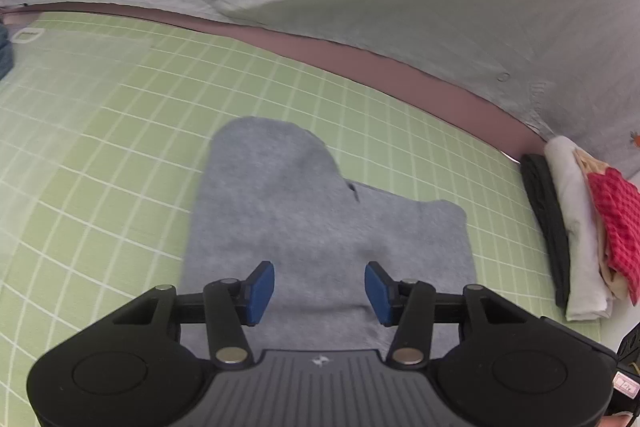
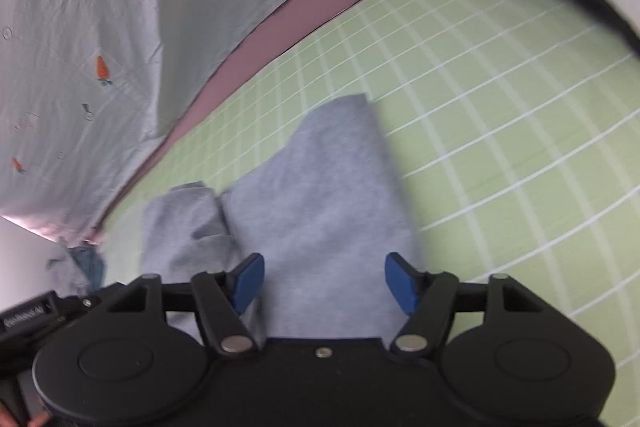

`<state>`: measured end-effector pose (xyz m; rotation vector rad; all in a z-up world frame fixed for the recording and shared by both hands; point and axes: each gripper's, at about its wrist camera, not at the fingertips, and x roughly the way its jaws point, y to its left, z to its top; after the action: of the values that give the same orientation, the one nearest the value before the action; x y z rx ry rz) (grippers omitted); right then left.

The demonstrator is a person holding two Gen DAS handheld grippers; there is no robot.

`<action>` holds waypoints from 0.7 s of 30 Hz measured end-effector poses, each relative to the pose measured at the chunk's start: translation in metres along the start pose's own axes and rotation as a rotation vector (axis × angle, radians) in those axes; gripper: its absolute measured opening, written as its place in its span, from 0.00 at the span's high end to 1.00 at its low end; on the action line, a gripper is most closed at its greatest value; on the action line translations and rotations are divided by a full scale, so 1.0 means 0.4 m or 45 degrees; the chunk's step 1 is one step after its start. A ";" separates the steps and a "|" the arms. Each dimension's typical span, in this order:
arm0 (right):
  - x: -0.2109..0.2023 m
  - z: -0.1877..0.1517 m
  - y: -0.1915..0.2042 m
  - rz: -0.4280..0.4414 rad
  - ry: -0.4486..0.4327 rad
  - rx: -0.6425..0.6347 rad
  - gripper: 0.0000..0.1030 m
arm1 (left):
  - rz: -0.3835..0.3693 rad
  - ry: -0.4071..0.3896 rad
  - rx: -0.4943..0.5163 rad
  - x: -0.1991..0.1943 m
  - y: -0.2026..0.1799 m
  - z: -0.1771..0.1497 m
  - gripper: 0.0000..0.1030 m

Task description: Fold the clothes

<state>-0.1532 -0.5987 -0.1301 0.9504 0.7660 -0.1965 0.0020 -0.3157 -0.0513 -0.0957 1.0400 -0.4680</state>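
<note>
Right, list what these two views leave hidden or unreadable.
- Gray garment: near edge hidden behind the left gripper in the left wrist view; motion blur smears its folds in the right wrist view.
- Folded stack: cut off by the frame edge.
- Blue cloth: mostly hidden, blurred.
- Right gripper: its height above the fabric is unclear.

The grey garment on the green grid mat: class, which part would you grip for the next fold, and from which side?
Probably the far narrow end of the grey garment, which lies flat and free on the green mat. Both the left gripper and right gripper hang open above the near part, so reach forward over it and pinch the edge.
</note>
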 end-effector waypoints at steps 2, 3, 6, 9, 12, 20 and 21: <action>0.061 -0.003 -0.002 0.167 0.088 0.131 0.60 | 0.075 0.011 -0.020 0.006 0.059 0.009 0.49; 0.091 -0.005 0.001 0.237 0.125 0.183 0.63 | 0.099 0.027 -0.030 0.013 0.086 0.009 0.49; 0.143 -0.016 0.041 0.215 0.145 0.123 0.62 | 0.112 0.072 -0.060 0.037 0.133 0.000 0.49; 0.182 -0.021 0.050 0.221 0.173 0.157 0.56 | 0.113 0.118 -0.090 0.061 0.173 -0.010 0.49; 0.215 -0.026 0.051 0.266 0.222 0.191 0.55 | 0.112 0.158 -0.118 0.083 0.207 -0.020 0.49; 0.260 -0.041 0.075 0.303 0.292 0.208 0.54 | 0.097 0.180 -0.157 0.107 0.201 -0.034 0.49; 0.263 -0.039 0.085 0.315 0.297 0.184 0.75 | 0.098 0.181 -0.160 0.109 0.201 -0.035 0.49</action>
<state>-0.0686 -0.5485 -0.1833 1.2098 0.8475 0.0782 0.0348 -0.2598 -0.1171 -0.1350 1.2083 -0.3434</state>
